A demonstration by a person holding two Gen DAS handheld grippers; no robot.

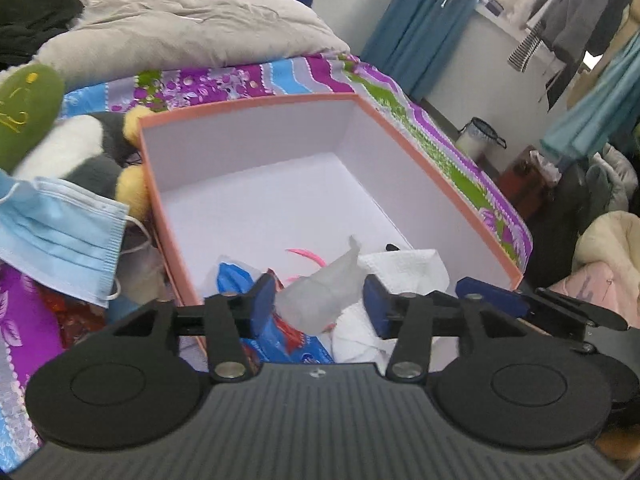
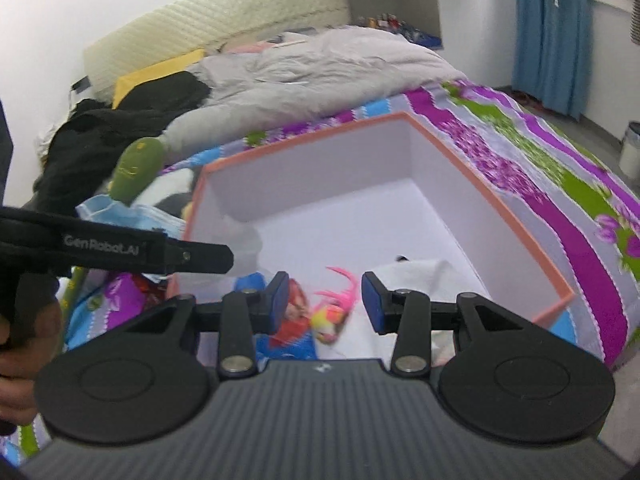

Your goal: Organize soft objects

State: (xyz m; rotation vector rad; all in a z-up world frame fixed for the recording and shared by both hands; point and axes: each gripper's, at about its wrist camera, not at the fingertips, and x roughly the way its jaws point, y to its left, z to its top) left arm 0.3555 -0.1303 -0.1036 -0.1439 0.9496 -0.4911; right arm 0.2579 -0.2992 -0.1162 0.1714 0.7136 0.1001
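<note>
An orange box with a white inside (image 1: 256, 216) lies on the bed; it also shows in the right wrist view (image 2: 400, 216). Its near end holds a blue packet (image 1: 236, 276), white tissue (image 1: 404, 268), a translucent plastic glove (image 1: 320, 296) and a pink-feathered toy (image 2: 332, 312). My left gripper (image 1: 320, 304) is open over that end, with the glove lying between its fingers. My right gripper (image 2: 325, 304) is open and empty above the toy. A blue face mask (image 1: 60, 232), a grey-and-white plush (image 1: 92, 148) and a green plush (image 1: 24, 116) lie left of the box.
A grey duvet (image 1: 192, 20) and black clothes (image 2: 112, 128) cover the far half of the flowered bedsheet (image 2: 560, 184). Blue curtains (image 1: 420, 28), hanging clothes and a small bin (image 1: 478, 138) stand right of the bed. The left gripper's arm (image 2: 120, 248) crosses the right wrist view at left.
</note>
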